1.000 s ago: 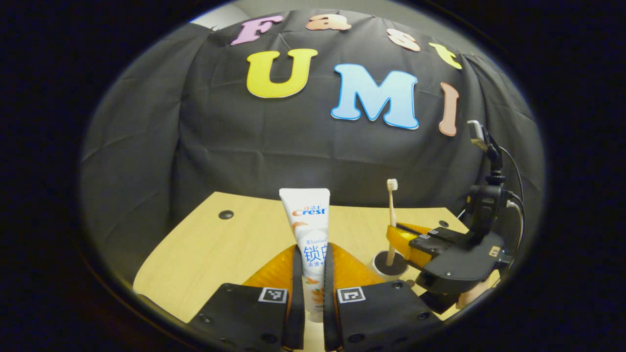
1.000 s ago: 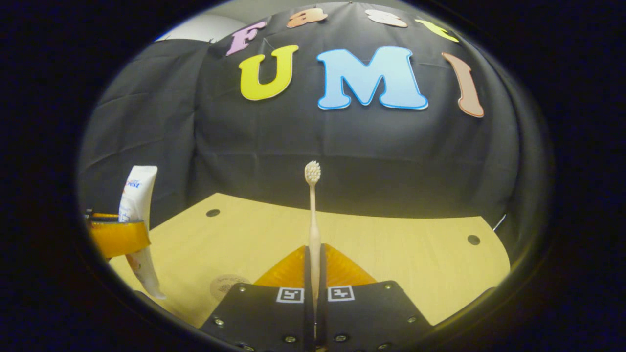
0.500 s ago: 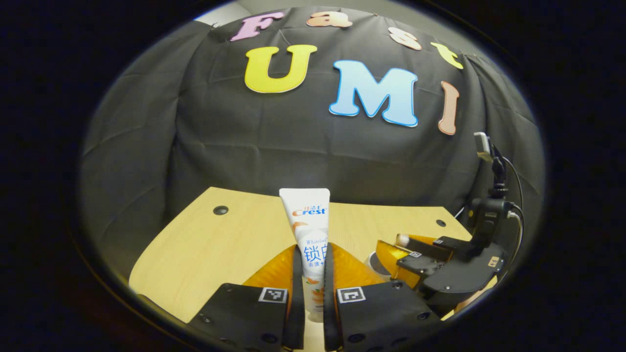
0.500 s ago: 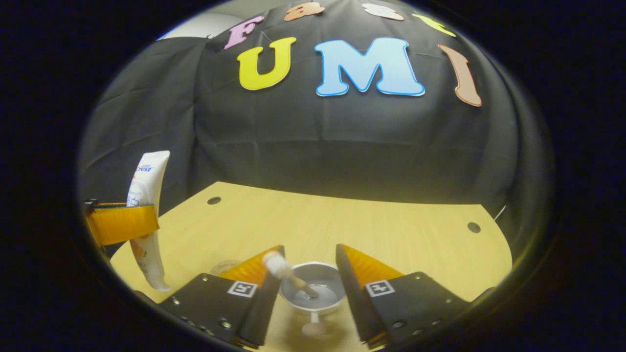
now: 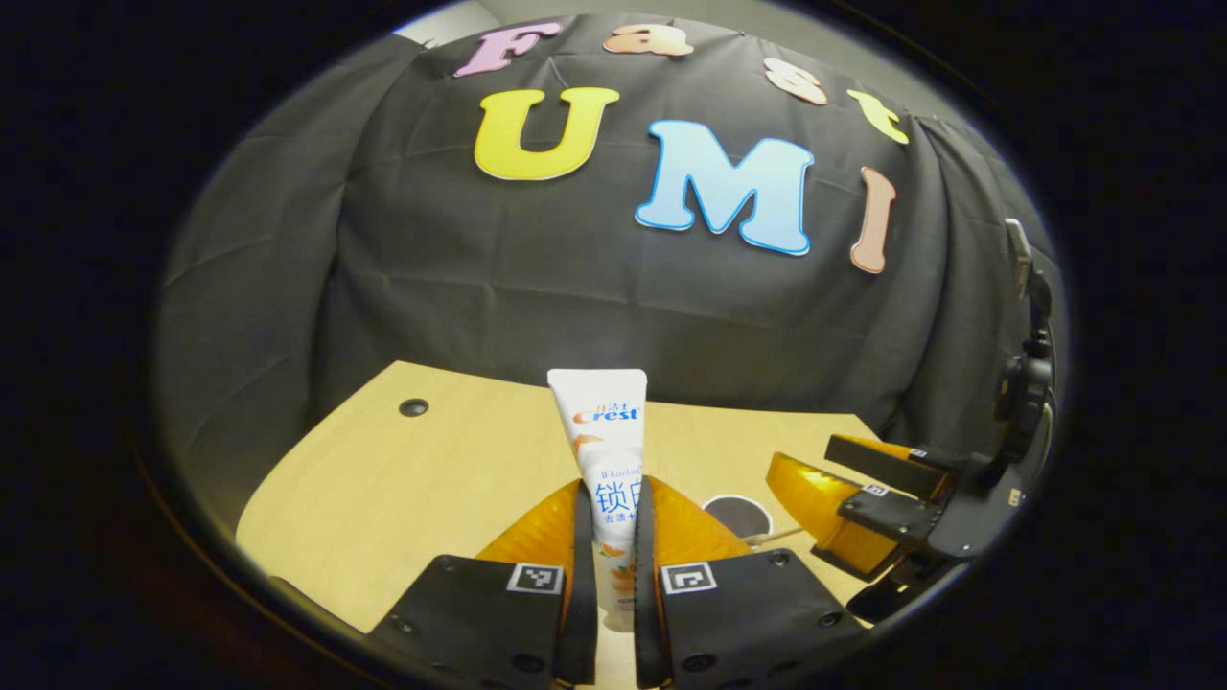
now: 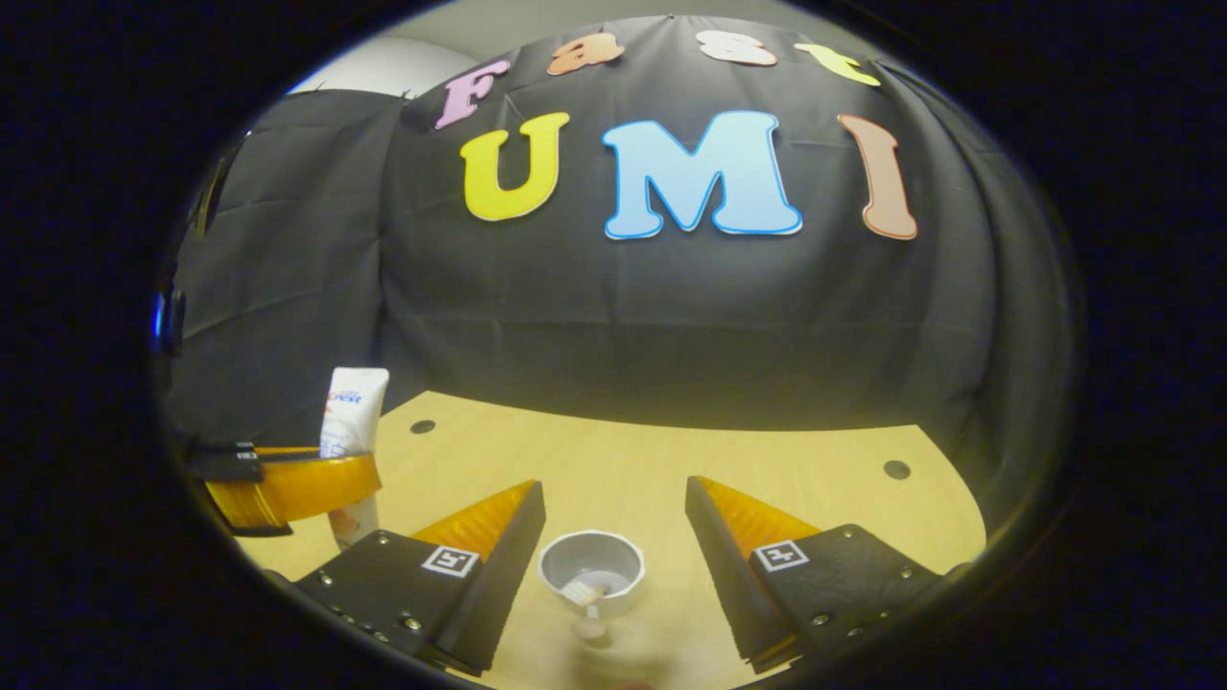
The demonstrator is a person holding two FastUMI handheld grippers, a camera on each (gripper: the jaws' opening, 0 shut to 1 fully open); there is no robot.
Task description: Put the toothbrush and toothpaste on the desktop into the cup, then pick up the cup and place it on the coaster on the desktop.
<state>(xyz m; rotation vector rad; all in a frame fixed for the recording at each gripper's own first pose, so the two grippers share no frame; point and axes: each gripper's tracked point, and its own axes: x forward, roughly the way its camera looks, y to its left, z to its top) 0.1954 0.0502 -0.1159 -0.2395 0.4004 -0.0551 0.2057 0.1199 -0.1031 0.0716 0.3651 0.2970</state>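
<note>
A white toothpaste tube [image 5: 610,450] stands upright between my left gripper's [image 5: 612,491] fingers, which are shut on its lower half. Just right of it sits the white cup [image 5: 736,515], with the open right gripper [image 5: 807,458] hovering beside it. In the right gripper view the cup [image 6: 591,570] rests on the wooden table [image 6: 796,450] between and below my right gripper's [image 6: 613,487] spread fingers. The toothbrush [image 6: 584,594] lies tilted inside the cup, poking over its near rim. At the far left, the left gripper [image 6: 359,474] holds the toothpaste tube [image 6: 353,422].
The table [image 5: 383,489] has small dark holes near its back corners [image 5: 413,407] [image 6: 896,470]. The black cloth wall closes in directly behind the table. Bare wood stretches left of the toothpaste and right of the cup.
My right gripper opened and let the toothbrush drop into the cup, then drew back from it. The left gripper kept its hold on the toothpaste and barely moved.
</note>
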